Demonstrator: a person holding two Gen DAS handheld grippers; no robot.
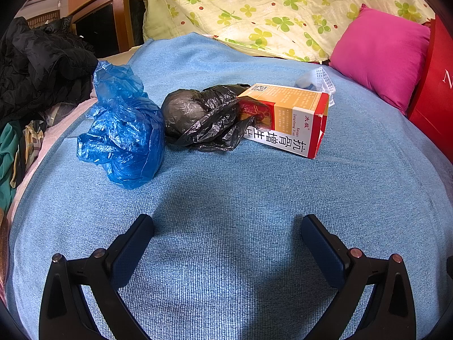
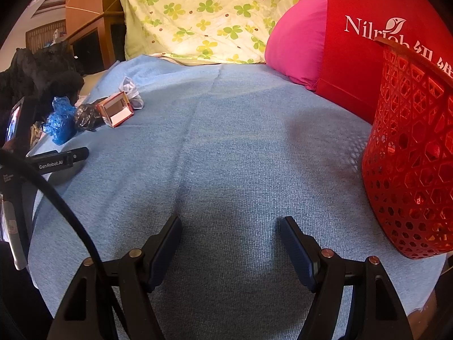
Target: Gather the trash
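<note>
Left wrist view. Left gripper [image 1: 227, 223] at 6 o'clock — fingers spread wide, nothing between them, over bare blue blanket [image 1: 226, 192]. Crumpled blue plastic bag [image 1: 124, 133] at 10 o'clock, touching the black plastic bag [image 1: 201, 119] near centre. Medicine carton [image 1: 291, 119], red, orange and white, lying on its side at 1 o'clock; the black bag's edge laps over its near end. White mesh scrap [image 1: 320, 80] just behind the carton. Pink pillow [image 1: 382, 53] at 2 o'clock, clover-print quilt [image 1: 269, 11] at 12, black jacket [image 1: 36, 65] at 10.

Right wrist view. Right gripper [image 2: 230, 225] at 6 o'clock — fingers apart, empty, over the same blanket. Red lattice basket [image 2: 410, 164] at 3 o'clock, standing on the blanket, well apart from the trash. Red paper bag [image 2: 368, 42] behind it at 1 o'clock, beside the pillow. Trash cluster — blue bag, black bag, carton, scrap — at 10 o'clock, far side. The other gripper's finger enters at 9 o'clock.
</note>
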